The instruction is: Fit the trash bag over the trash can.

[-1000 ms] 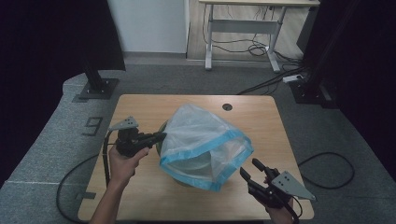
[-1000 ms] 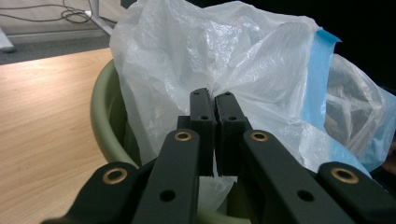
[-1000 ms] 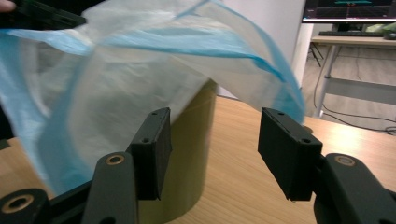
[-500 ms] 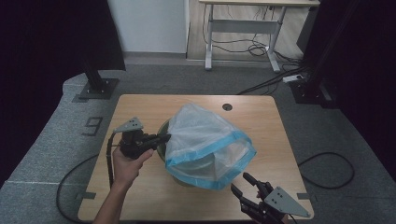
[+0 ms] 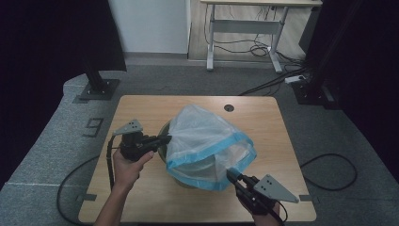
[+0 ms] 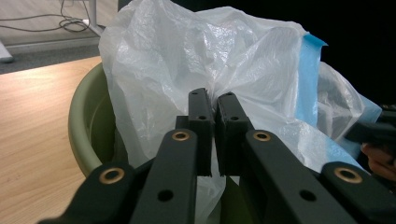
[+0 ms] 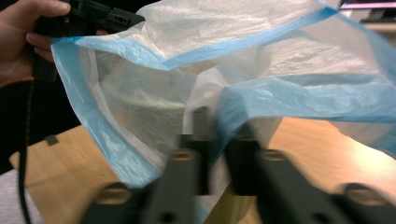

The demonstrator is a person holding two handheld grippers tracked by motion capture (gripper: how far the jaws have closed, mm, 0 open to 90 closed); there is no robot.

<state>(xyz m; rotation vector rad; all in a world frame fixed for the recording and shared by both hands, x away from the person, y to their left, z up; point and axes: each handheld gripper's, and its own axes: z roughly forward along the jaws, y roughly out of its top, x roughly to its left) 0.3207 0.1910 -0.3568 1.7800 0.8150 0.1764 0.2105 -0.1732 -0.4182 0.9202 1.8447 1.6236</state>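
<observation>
1. A pale green basin (image 5: 165,141) stands near the middle of the wooden worktop (image 5: 141,108). A thin, translucent white plastic bag (image 5: 202,136) with a blue band (image 5: 235,141) along its open edge is draped over and into it.
2. In the left gripper view the basin's rim (image 6: 77,121) shows to the left of the bag, and the film (image 6: 154,70) hangs down inside the wall. What lies on the basin's floor cannot be told, as the bag covers it.
3. The bag billows up above the basin; its blue-edged mouth gapes toward the person's side of the worktop. In the right gripper view the mouth (image 7: 140,56) stands open, and only more crumpled film shows through it.
4. The left gripper (image 5: 164,139), held in the left hand (image 5: 127,165), has its fingers clenched on a fold of the bag at the basin's left side.
5. The right gripper (image 5: 230,174) is at the bag's near edge. Its fingers have just been closing and now pinch the blue-banded edge (image 7: 224,116), which runs between them.
</observation>
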